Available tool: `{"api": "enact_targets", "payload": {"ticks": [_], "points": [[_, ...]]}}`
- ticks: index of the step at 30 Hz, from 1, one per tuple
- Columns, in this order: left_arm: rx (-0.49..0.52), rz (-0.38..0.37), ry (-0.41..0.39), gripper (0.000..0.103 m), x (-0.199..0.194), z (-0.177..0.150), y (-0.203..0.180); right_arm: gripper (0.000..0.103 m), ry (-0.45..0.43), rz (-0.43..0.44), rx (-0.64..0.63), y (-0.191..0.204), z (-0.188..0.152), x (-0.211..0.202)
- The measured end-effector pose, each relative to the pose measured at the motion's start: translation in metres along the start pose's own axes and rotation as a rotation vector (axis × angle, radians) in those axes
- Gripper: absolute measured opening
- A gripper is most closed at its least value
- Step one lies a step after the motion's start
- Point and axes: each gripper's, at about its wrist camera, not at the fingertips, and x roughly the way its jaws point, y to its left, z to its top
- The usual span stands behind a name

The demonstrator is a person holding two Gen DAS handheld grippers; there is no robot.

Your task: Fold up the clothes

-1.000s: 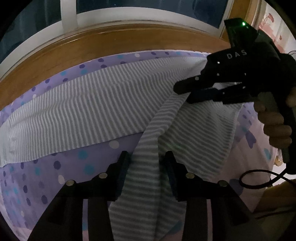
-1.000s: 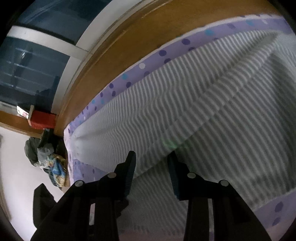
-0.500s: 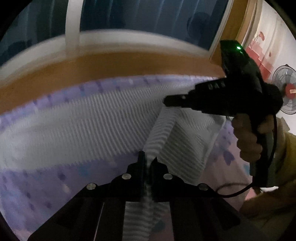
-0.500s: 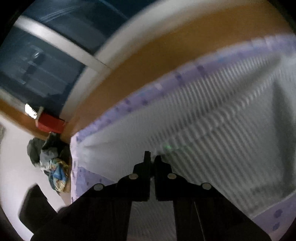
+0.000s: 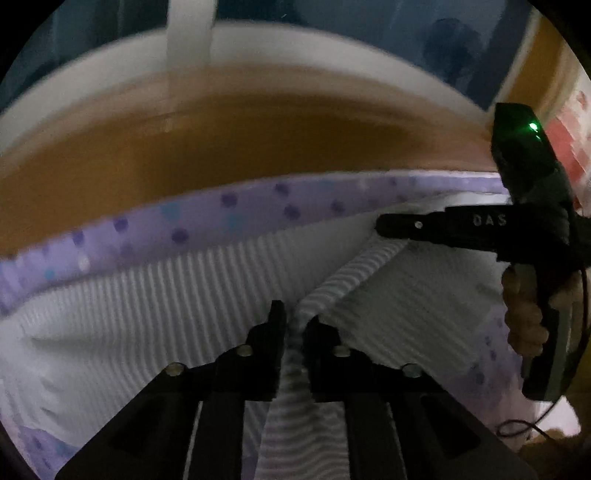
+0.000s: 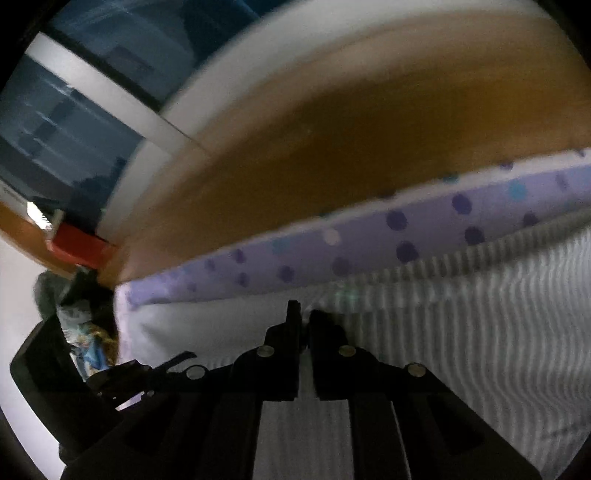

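Between left gripper (image 5: 294, 325) pads: grey-white striped knit garment (image 5: 140, 310), jaws easing open. Ahead-right, right gripper (image 5: 384, 224), clamped narrow on same raised fold.

The garment (image 5: 155, 295) lies on the bedsheet (image 5: 221, 218). The headboard (image 5: 221, 147) runs along the far edge of the bedsheet, with the window (image 5: 332, 22) behind it. A raised fold of the garment runs between the left gripper (image 5: 293, 325), nearest the camera, and the right gripper (image 5: 384, 225), farther off to the right. In the right wrist view, a pile of clothes (image 6: 81, 332) lies left of the bed.
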Motion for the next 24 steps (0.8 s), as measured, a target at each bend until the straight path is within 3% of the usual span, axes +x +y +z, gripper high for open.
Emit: {"api": "enact_targets", "payload": {"ticks": [6, 10, 12, 14, 17, 24], "points": [[-0.053, -0.044, -0.018, 0.018, -0.004, -0.009, 0.006, 0.005, -0.007, 0.013, -0.007, -0.006, -0.005, 0.009], [-0.121, -0.007, -0.009, 0.027, -0.018, -0.016, 0.006, 0.008, -0.009, 0.033, 0.011, -0.007, -0.004, 0.010], [-0.148, 0.013, -0.019, 0.027, -0.031, -0.023, 0.007, 0.015, -0.008, 0.042, -0.001, -0.004, -0.004, 0.009], [-0.171, 0.036, -0.035, 0.028, -0.047, -0.035, 0.009, 0.033, -0.002, 0.066, -0.020, -0.001, -0.003, 0.006], [-0.207, 0.101, -0.052, 0.029, -0.072, -0.057, 0.013, 0.050, 0.002, 0.067, -0.036, 0.008, -0.005, 0.002], [-0.302, 0.129, -0.084, 0.029, -0.115, -0.104, 0.043, 0.053, -0.037, 0.018, -0.065, 0.024, -0.025, -0.036]]}}
